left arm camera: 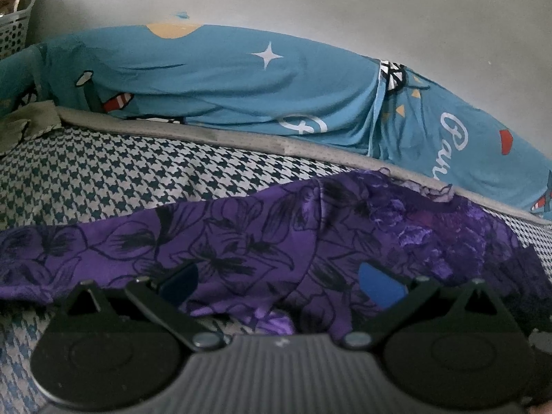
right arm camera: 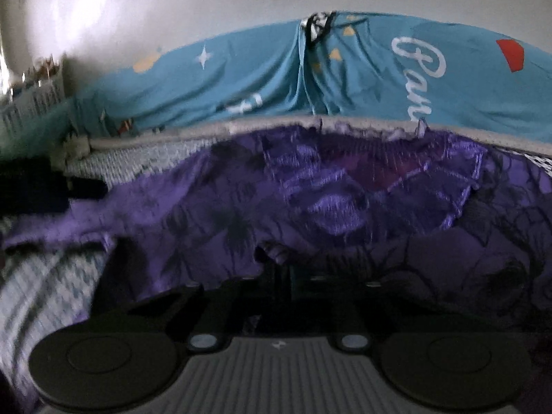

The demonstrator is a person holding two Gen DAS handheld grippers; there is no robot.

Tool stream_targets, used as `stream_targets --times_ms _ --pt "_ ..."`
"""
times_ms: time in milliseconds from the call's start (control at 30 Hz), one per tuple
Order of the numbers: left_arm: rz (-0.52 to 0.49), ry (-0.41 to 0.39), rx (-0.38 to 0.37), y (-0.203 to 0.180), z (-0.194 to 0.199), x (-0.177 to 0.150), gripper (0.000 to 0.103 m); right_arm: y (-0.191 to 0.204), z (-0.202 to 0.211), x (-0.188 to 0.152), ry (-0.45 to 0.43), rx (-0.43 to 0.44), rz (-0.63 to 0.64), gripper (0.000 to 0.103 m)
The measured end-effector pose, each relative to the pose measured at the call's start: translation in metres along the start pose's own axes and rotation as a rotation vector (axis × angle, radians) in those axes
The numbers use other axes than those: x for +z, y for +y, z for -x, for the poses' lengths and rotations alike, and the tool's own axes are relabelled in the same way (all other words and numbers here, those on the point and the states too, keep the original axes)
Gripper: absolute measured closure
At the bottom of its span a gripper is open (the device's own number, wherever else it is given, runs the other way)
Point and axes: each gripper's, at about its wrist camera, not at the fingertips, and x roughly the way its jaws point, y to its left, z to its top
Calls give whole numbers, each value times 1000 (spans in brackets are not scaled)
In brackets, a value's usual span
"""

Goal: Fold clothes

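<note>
Early stage: purple garment lies rumpled and unfolded on the bed, left tongs gaping over it and gripping nothing, right tongs pinched on its near edge, every fold left to do.

Left wrist: low over the bed, facing the wall.
Right wrist: likewise, closer.
Shared: purple garment, blue sheet.

A garment lies spread on the mattress, reaching back to its far edge. Behind the mattress a sheet hangs along the wall. A basket stands far left, with a cloth just before it.
</note>
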Motion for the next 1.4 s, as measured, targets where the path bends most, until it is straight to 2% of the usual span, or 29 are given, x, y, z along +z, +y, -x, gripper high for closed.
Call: stream_targets --times_ms 200,367,433,500,600,733,933,1133,1267,1400 --pt "12 -21 16 5 4 4 0 2 5 27 -96 69 -64 93" --pt "24 -49 31 7 7 7 0 22 9 48 -182 190 -48 93" --pt "30 -51 35 9 7 8 0 29 5 49 -174 239 -41 91" --pt "33 -48 39 10 5 9 0 33 -7 46 -120 264 -44 89" --pt "32 -46 39 10 2 9 0 34 -22 36 -38 233 -49 83" --pt "33 -42 30 9 0 10 0 29 -21 32 -27 200 -65 65" --pt "27 -40 17 6 0 8 0 20 -12 24 -17 145 -73 62" --pt "1 -27 8 -2 -4 0 0 7 10 4 22 36 -55 55" --pt "-34 -26 12 -8 -6 -8 0 -5 30 -9 39 -37 -98 50" --pt "-69 -25 -4 -13 -5 -20 0 -18 57 -22 39 -86 -186 34"
